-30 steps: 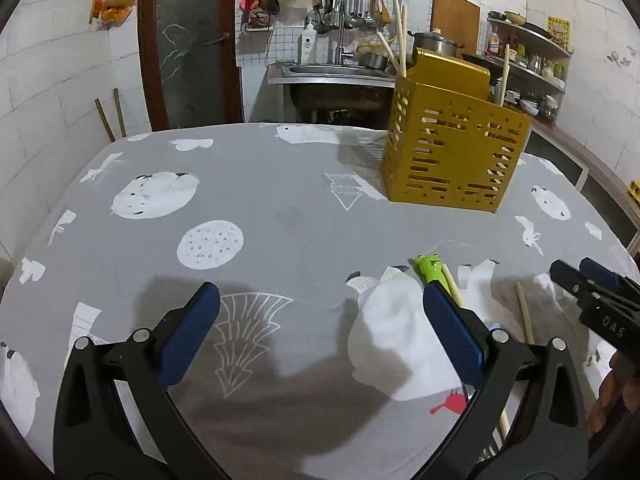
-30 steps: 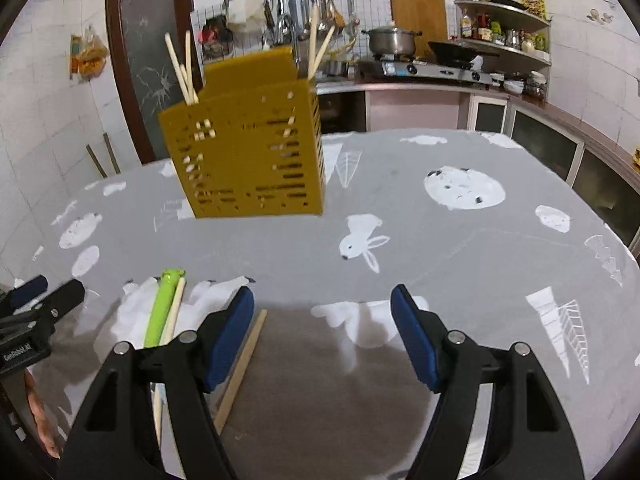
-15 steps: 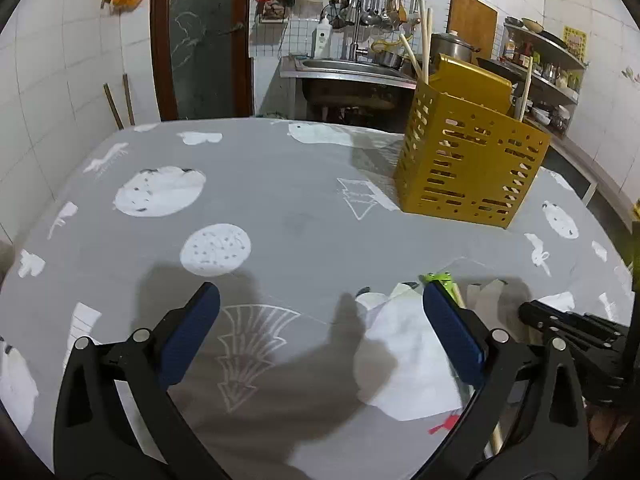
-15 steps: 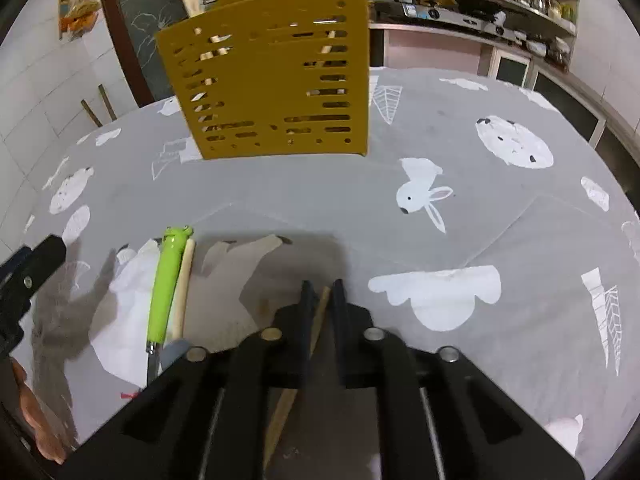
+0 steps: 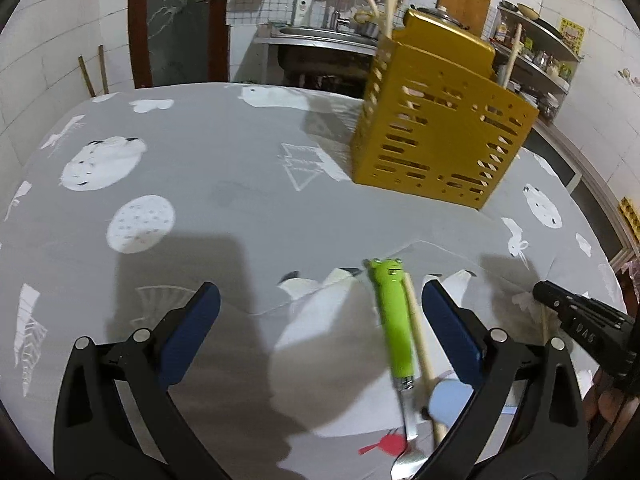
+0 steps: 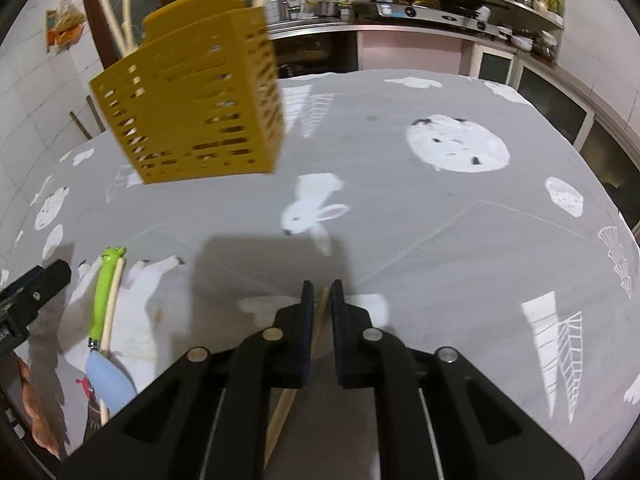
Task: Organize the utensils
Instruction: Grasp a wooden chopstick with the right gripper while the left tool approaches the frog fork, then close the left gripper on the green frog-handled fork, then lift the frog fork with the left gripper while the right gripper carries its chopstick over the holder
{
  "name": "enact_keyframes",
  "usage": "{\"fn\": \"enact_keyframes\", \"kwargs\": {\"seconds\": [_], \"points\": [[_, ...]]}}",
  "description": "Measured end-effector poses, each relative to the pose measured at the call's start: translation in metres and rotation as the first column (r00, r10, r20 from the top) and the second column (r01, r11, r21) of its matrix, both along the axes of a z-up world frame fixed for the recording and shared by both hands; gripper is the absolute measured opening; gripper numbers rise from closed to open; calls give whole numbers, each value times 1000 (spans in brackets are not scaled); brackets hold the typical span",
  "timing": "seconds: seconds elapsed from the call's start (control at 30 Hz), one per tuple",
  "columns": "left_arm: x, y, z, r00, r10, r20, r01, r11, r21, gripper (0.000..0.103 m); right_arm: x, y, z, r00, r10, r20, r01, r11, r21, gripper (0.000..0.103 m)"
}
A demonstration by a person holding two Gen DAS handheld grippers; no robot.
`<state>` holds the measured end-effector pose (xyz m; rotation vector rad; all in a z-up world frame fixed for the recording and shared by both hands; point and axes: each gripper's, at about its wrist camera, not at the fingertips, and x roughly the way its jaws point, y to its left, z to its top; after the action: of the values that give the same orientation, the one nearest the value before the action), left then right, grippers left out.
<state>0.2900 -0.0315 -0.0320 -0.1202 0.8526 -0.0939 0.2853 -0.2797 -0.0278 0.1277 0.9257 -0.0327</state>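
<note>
A yellow slotted utensil holder (image 5: 440, 136) stands on the grey tablecloth with wooden sticks in it; it also shows in the right wrist view (image 6: 196, 112). My right gripper (image 6: 320, 292) is shut on a wooden chopstick (image 6: 286, 412) and holds it off the cloth. My left gripper (image 5: 320, 316) is open and empty above a green frog-handled spoon (image 5: 394, 320) and a wooden-handled blue spatula (image 5: 450, 394) lying side by side. The spoon (image 6: 103, 292) and spatula (image 6: 108, 376) also show at the left of the right wrist view.
The right gripper's tip (image 5: 576, 316) shows at the right edge of the left wrist view. The left gripper's tip (image 6: 36, 288) shows at the left of the right wrist view. A sink counter (image 5: 320, 36) and a stove counter (image 6: 400, 24) stand behind the table.
My right gripper has shut on the wooden chopstick and lifted it. My left gripper has moved right and forward over the green spoon and the spatula.
</note>
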Motion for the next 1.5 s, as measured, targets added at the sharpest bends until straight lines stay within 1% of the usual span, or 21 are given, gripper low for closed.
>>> {"fn": "enact_keyframes", "kwargs": {"seconds": [0.13,0.2,0.3,0.4,0.57,0.6,0.7,0.77,0.83,0.87,0.93,1.0,1.17,1.23,1.3,1.33,1.43,1.5], "points": [[4,-13,-10,999,-36,-25,37,999,22,85,0,-6,-5,1000,13,-1,-13,1000,6,10],[4,-17,-15,998,-59,-37,60,998,31,82,0,-4,-5,1000,16,4,-16,1000,-4,10],[4,-21,-18,998,-60,-34,62,995,79,78,2,-4,-6,1000,20,6,-20,1000,-11,10],[6,-17,-19,998,-53,-46,56,997,56,78,1,-4,-6,1000,23,6,-23,1000,-9,10],[12,-18,-21,997,-50,-60,54,997,61,77,1,-5,-6,1000,23,3,-23,1000,-6,10],[15,-20,-22,997,-49,-68,53,997,62,73,1,-4,-6,1000,22,2,-22,1000,-8,10],[24,-27,-23,995,-42,-87,50,995,89,67,1,-4,-6,1000,18,1,-18,1000,-10,10],[29,-29,-22,995,-43,-95,52,995,91,60,1,-4,-6,1000,18,-1,-18,1000,-10,10],[34,-30,-20,993,-49,-105,59,995,87,42,1,-4,-5,1000,16,-6,-16,1000,-6,10],[36,-30,-20,992,-49,-113,59,995,83,38,1,-4,-5,1000,14,-9,-14,1000,-3,10],[41,-29,-19,990,-42,-135,52,996,68,27,2,-5,-5,1000,5,-20,-5,1000,5,10],[44,-30,-18,987,-38,-153,48,997,59,22,4,-4,-4,999,-7,-31,7,1000,2,10],[44,-37,-19,988,-35,-150,47,996,81,20,7,1,-5,999,-25,-32,25,1000,-17,8],[43,-34,-19,989,-39,-145,49,997,66,20,5,1,-4,1000,-29,-8,29,1000,-8,7],[40,-28,-17,989,-42,-139,47,998,33,19,0,1,1,999,-27,24,27,1000,6,7],[38,-24,-14,991,-44,-126,46,999,13,19,-2,2,4,999,-25,43,25,1000,8,7],[31,-20,-5,995,-44,-89,45,999,7,19,-11,2,19,995,-14,98,12,1000,20,6],[22,-17,6,997,-54,-52,54,999,-3,19,-16,3,30,991,-8,134,5,1000,26,6]]}}
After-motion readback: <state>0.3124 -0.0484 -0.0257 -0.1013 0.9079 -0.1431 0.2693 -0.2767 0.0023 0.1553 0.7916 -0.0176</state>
